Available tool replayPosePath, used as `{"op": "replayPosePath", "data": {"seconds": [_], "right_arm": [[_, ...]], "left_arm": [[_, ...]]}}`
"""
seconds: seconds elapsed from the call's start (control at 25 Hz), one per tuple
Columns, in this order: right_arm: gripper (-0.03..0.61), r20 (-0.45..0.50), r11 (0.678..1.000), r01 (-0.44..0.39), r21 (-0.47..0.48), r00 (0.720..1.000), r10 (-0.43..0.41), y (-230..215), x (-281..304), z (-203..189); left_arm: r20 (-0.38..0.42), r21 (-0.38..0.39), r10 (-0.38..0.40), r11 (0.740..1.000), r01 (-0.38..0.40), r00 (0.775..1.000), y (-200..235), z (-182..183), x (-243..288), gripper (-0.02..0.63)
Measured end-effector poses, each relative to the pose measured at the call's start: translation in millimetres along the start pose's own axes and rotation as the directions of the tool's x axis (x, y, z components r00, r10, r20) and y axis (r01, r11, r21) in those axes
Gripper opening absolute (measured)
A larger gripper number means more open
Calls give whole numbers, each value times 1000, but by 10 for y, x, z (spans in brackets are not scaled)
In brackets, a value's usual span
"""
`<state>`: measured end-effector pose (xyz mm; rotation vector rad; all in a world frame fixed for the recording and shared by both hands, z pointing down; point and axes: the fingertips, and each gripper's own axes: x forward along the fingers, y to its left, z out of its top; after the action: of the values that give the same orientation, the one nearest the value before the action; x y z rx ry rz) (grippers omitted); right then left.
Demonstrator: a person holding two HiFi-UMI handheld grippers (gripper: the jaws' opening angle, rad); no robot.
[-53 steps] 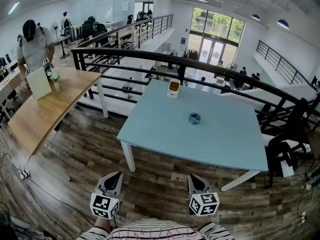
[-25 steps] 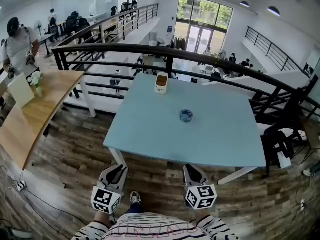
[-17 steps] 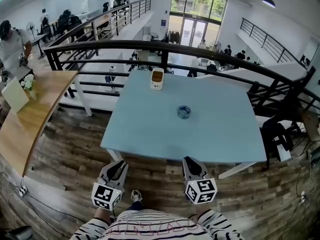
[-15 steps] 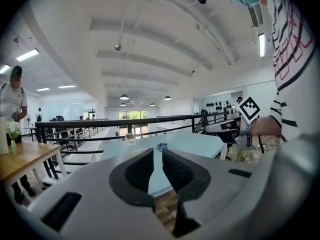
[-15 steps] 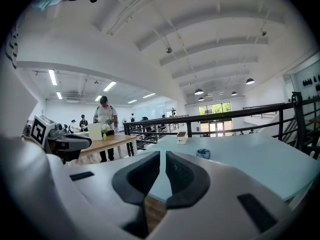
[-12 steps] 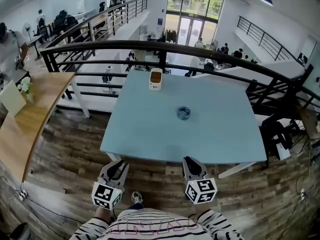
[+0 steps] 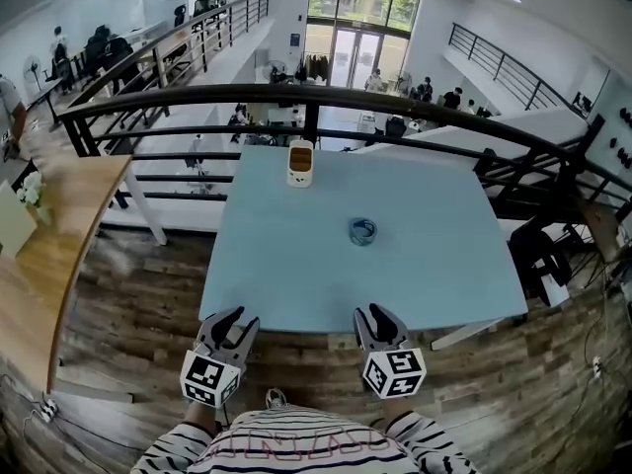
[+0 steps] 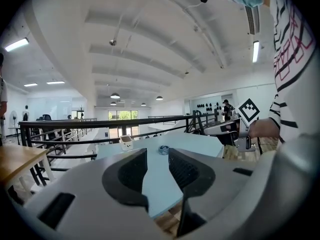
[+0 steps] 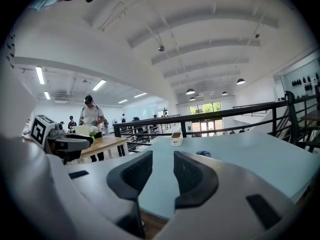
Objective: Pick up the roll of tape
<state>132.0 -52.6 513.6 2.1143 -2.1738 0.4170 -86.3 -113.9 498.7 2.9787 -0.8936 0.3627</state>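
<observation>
The roll of tape (image 7: 362, 231) is a small blue-grey ring lying flat near the middle of the light blue table (image 7: 296, 284). My left gripper (image 7: 233, 320) and right gripper (image 7: 375, 314) hover side by side just off the table's near edge, both well short of the roll. In the left gripper view the tape (image 8: 163, 149) shows far ahead past the left gripper (image 8: 157, 160), whose jaws stand apart with nothing between them. The right gripper (image 9: 163, 163) has its jaws opening, with nothing between them, and the tape (image 9: 203, 154) lies ahead to the right.
A white box-like device (image 7: 299, 163) stands at the table's far edge, against a black railing (image 7: 326, 97). A wooden table (image 7: 59, 225) is at the left, where a person (image 9: 91, 115) stands. A dark chair (image 7: 543, 265) sits off the right side.
The table has come closer, and both grippers now reach its near edge. Both grippers' jaws, closed to a point in the earlier frames, now stand apart.
</observation>
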Motion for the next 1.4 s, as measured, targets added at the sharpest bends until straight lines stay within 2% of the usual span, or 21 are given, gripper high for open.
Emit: {"op": "replayPosePath", "data": {"seconds": [0.2, 0.4, 0.68, 1.08, 1.4], "right_arm": [[133, 1, 999, 35, 7, 999, -35, 72, 218, 46], [135, -16, 998, 61, -7, 998, -61, 78, 435, -14], [135, -64, 995, 63, -74, 996, -67, -245, 805, 39], [135, -178, 983, -16, -183, 984, -17, -844, 1537, 148], [135, -290, 944, -122, -308, 957, 29, -1251, 2235, 64]], "left_arm": [[-1, 11, -30, 999, 30, 1000, 279, 21, 74, 112], [-31, 5, -62, 998, 62, 998, 483, -141, 156, 119], [-49, -14, -71, 997, 71, 996, 575, -199, 484, 120], [-71, -61, 20, 998, -24, 997, 753, -90, 964, 120], [-112, -105, 127, 985, -139, 986, 892, -164, 1239, 120]]}}
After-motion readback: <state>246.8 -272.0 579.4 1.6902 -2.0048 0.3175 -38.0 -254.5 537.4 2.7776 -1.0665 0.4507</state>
